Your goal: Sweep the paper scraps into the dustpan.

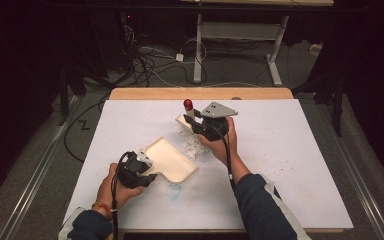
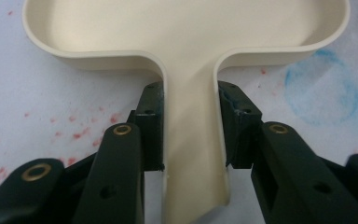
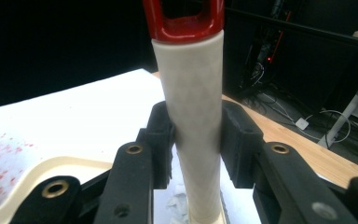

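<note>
- The step in hand looks like sweeping: the scraps of white paper (image 1: 191, 145) are to be brushed into the cream dustpan (image 1: 172, 160), and both tools are already gripped.
- The left gripper (image 1: 139, 172) is clamped on the dustpan's handle (image 2: 193, 140); in the left gripper view both black pads (image 2: 151, 126) press the handle's sides, and the pan's tray spreads out just beyond the fingertips, lying on the white table (image 1: 290, 165).
- The right gripper (image 1: 207, 125) is closed on the brush handle (image 3: 196, 116); in the right gripper view the pads sit on either side of the cream shaft, and the red cap (image 3: 184, 23) rises above the fingertips, so the brush (image 1: 187, 117) stands nearly upright with its head down at the table.
- The paper scraps lie between the two grippers, just below the right fingers and just beyond the dustpan's open lip.
- The next move, I judge, calls for drawing the brush toward the pan while the left gripper holds the lip flat on the table, so scraps do not slide under it.
- Pose: the left hand (image 1: 112, 187) reaches in low with its forearm along the table's near edge, its jaws pointing forward and right. The right hand (image 1: 225, 142) is stretched farther forward, its wrist bent so that the jaws point left across the pile.
</note>
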